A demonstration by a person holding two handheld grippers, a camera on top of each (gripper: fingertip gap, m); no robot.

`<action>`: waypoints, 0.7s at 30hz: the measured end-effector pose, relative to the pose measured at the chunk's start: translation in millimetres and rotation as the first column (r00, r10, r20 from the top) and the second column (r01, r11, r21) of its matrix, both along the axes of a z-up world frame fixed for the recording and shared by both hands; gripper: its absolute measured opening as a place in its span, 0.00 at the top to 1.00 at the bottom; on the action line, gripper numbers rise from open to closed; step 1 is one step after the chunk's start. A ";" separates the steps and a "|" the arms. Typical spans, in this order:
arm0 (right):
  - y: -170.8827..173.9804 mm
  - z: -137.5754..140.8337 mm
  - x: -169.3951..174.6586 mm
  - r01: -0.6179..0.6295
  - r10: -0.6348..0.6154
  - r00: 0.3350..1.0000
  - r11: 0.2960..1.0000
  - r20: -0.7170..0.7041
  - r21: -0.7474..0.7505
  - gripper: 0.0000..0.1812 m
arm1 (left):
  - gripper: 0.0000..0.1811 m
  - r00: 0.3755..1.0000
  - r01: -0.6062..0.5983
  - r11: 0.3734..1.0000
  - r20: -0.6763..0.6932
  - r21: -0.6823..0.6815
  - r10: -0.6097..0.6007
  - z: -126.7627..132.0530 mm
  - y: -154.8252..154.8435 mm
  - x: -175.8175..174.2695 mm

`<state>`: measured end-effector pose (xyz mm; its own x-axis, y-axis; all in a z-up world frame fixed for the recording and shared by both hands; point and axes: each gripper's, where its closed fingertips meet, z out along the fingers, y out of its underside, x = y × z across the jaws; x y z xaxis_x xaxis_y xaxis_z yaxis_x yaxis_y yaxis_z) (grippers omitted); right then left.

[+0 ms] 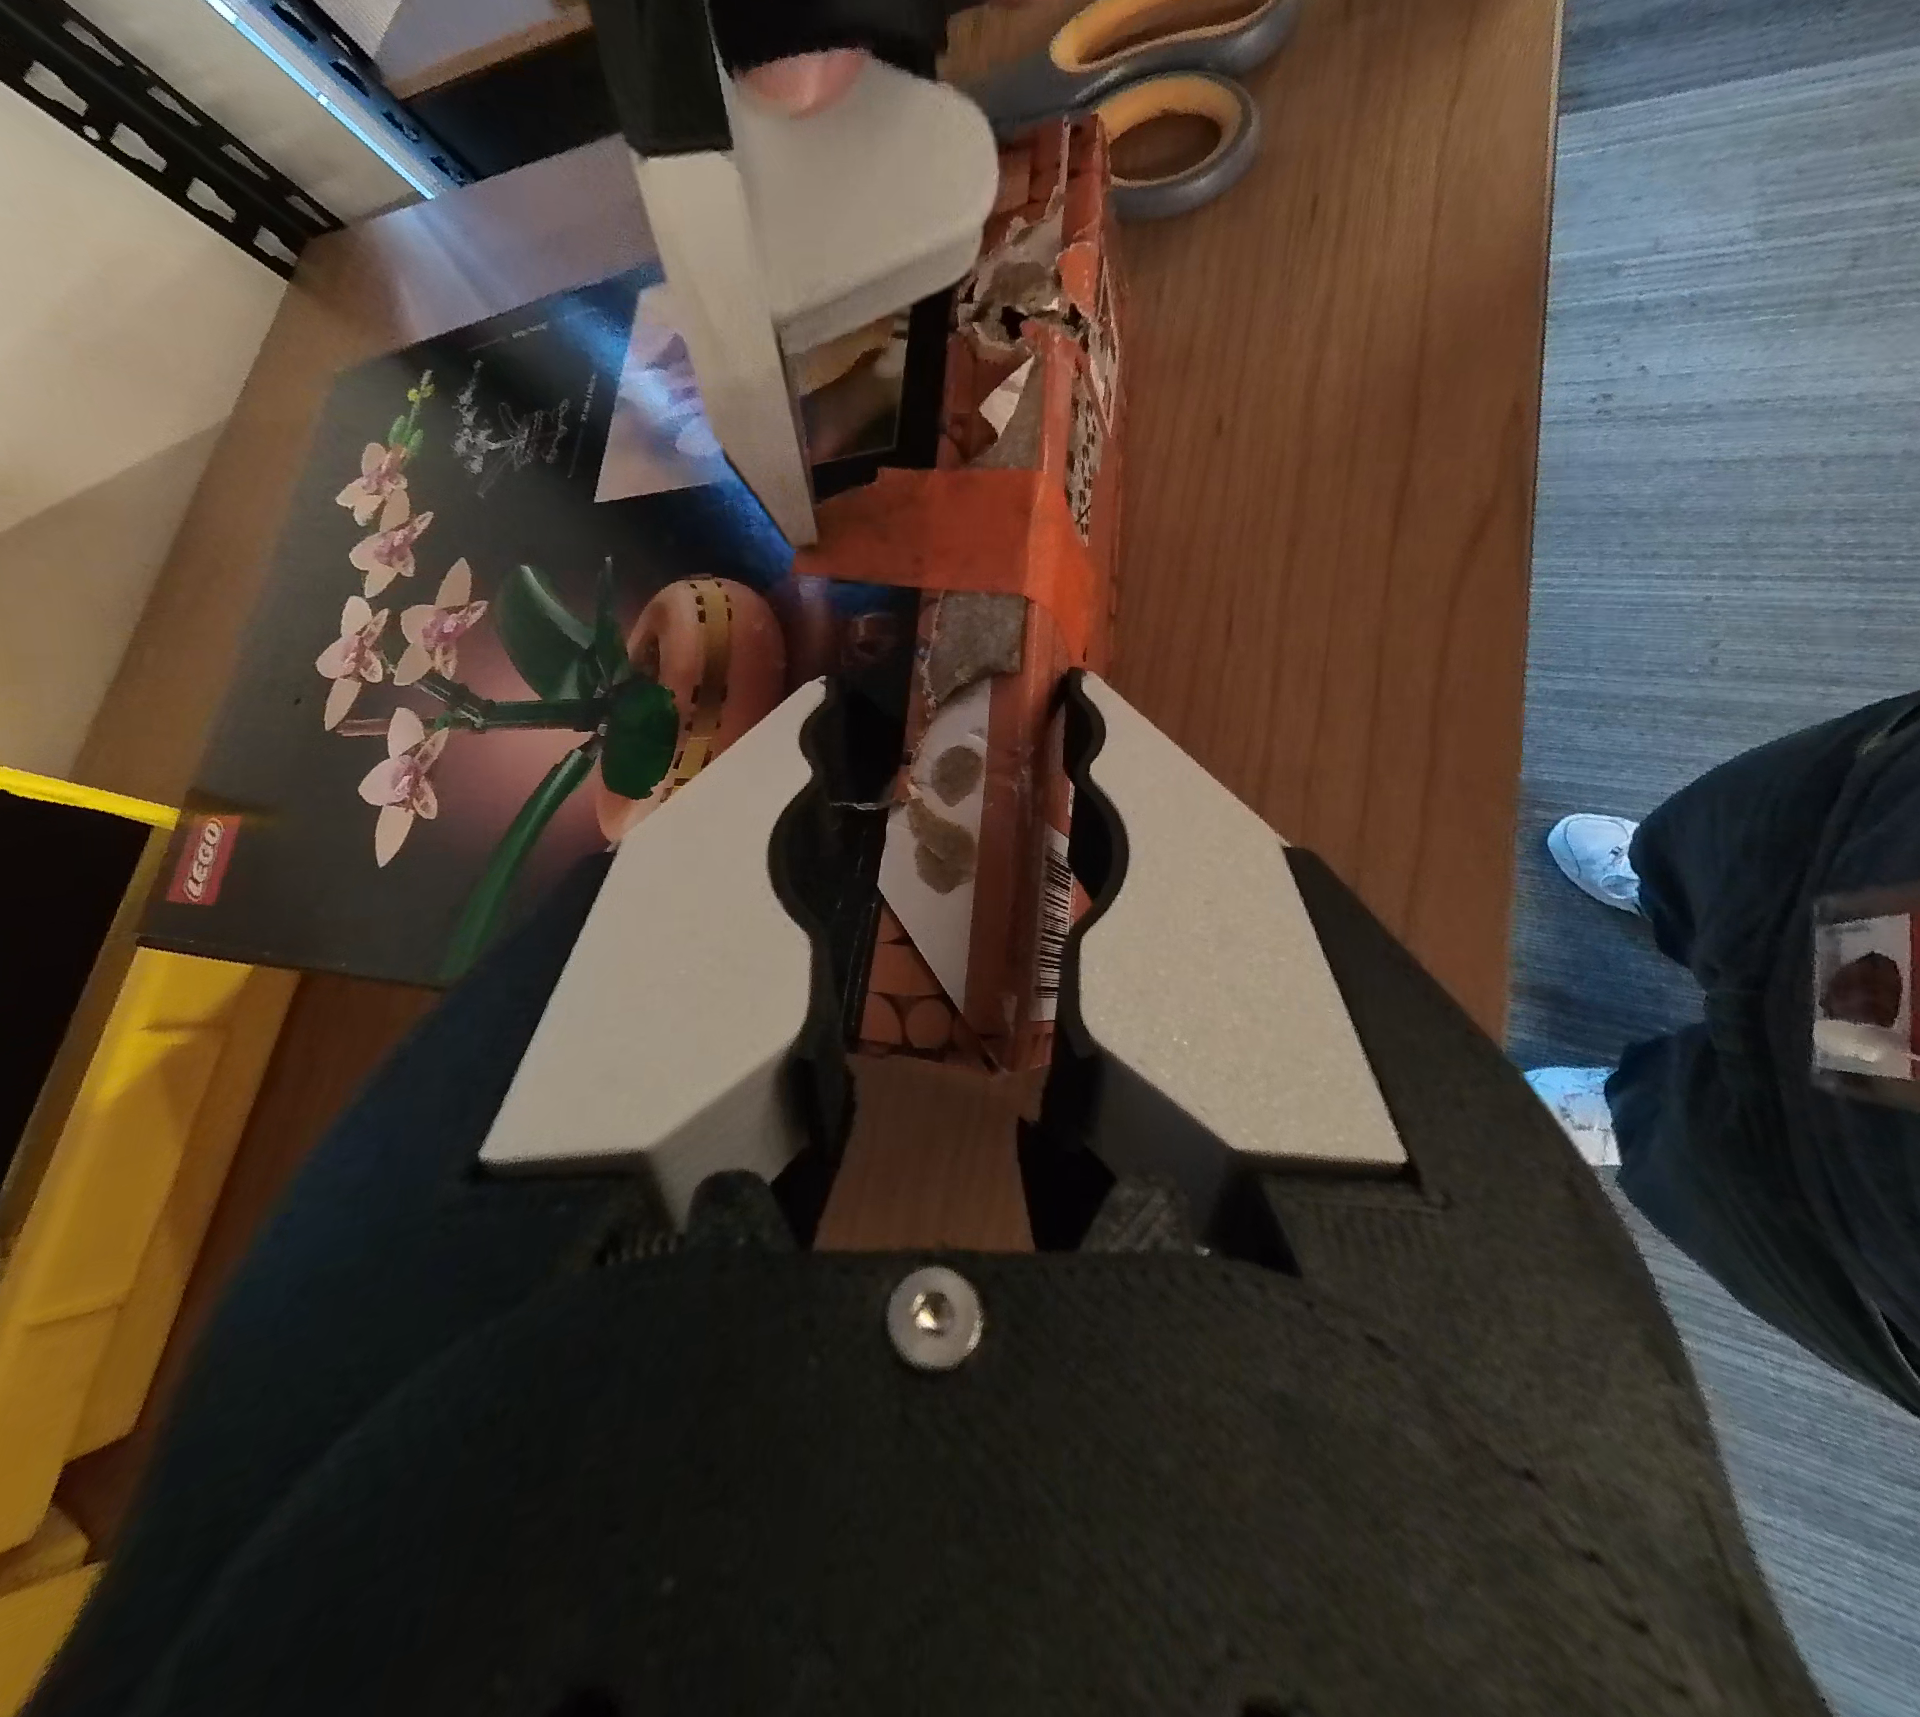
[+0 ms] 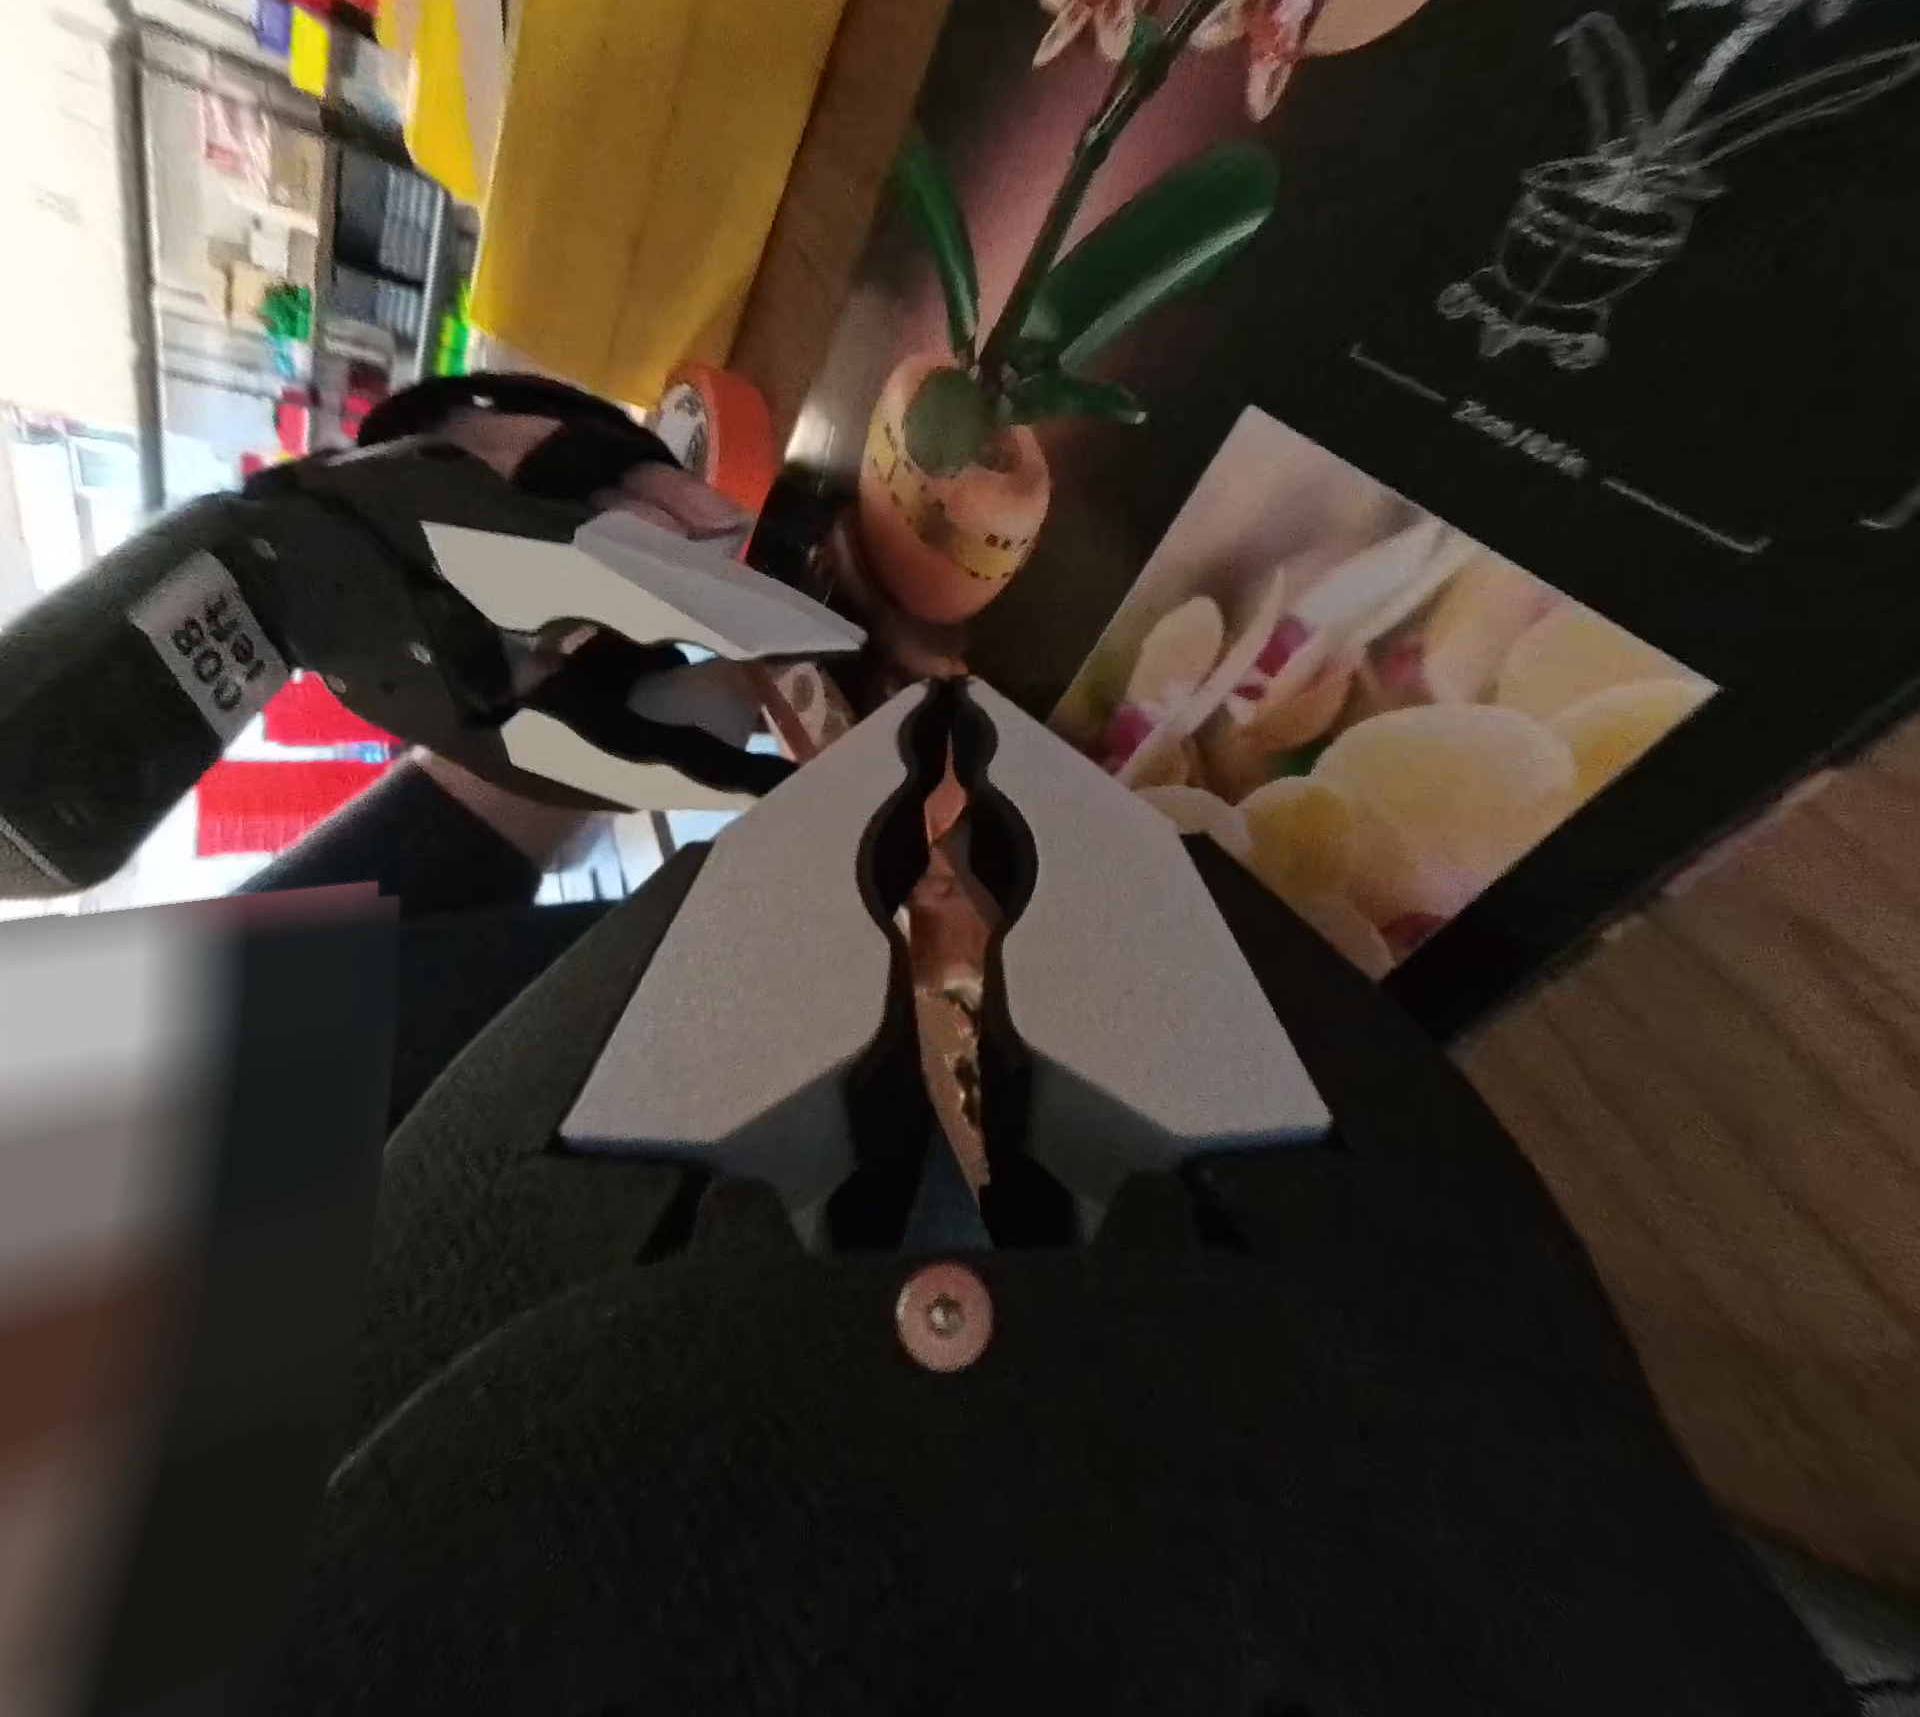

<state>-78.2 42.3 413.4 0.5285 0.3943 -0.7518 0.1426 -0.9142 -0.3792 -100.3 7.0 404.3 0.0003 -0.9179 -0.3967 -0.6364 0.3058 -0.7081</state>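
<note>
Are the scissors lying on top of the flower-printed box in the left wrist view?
No. The scissors lie on the wooden table, beyond the box.

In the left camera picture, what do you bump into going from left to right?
Yellow bin → flower box → left gripper around the box's torn orange edge → bare table → grey carpet.

Both the left gripper (image 1: 945,722) and right gripper (image 2: 951,688) share textured black bodies, pale grey wedge fingers (image 1: 665,961) with scalloped black inner edges, and one silver screw (image 1: 933,1320) (centred below each).
</note>
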 end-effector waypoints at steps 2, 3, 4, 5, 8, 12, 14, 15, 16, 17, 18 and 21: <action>10.6 5.7 10.4 0.073 -0.074 0.997 0.993 0.007 0.089 1.00 | 0.78 1.000 0.007 1.000 0.006 0.001 -0.007 3.7 -1.8 -0.9; 10.8 14.5 12.6 0.099 -0.095 0.995 0.986 -0.035 0.135 1.00 | 0.76 1.000 0.020 1.000 0.025 -0.020 -0.019 8.5 -5.5 -0.2; 8.4 25.0 13.4 0.130 -0.115 0.988 0.979 -0.102 0.159 1.00 | 0.73 0.997 0.035 0.998 0.065 -0.050 -0.031 16.9 -9.8 1.9; 6.2 31.3 16.6 0.169 -0.145 0.979 0.970 -0.144 0.175 1.00 | 0.74 0.993 0.041 0.996 0.113 -0.079 -0.032 27.5 -11.7 4.6; 2.9 34.2 36.3 0.293 -0.269 0.956 0.906 -0.119 0.304 1.00 | 0.96 0.974 -0.049 0.987 0.212 -0.152 0.081 54.2 8.3 11.5; -18.8 46.0 43.8 0.358 -0.341 0.932 0.802 -0.125 0.479 1.00 | 1.00 0.979 -0.093 0.899 0.125 -0.427 0.161 43.1 22.3 28.7; -33.9 46.6 41.4 0.352 -0.346 0.931 0.774 -0.114 0.526 1.00 | 1.00 0.983 -0.087 0.768 0.070 -0.634 0.170 35.7 17.9 37.4; -44.6 44.6 33.2 0.302 -0.298 0.950 0.785 -0.098 0.540 1.00 | 1.00 0.985 -0.073 0.662 0.048 -0.746 0.163 35.0 12.5 41.0; -55.3 36.0 23.5 0.259 -0.264 0.962 0.816 -0.065 0.518 1.00 | 1.00 0.986 -0.057 0.547 0.041 -0.835 0.164 36.4 9.0 44.6; -62.1 30.1 17.7 0.230 -0.254 0.967 0.817 -0.029 0.529 1.00 | 1.00 0.984 -0.041 0.449 0.041 -0.893 0.172 37.7 8.2 47.3; -65.5 27.1 14.0 0.213 -0.264 0.964 0.800 0.011 0.561 1.00 | 1.00 0.982 -0.044 0.395 0.033 -0.918 0.185 35.6 11.0 48.6; -72.2 19.3 9.5 0.097 -0.282 0.939 0.768 0.198 0.633 1.00 | 1.00 0.984 -0.085 0.397 -0.015 -0.914 0.176 20.9 14.6 47.2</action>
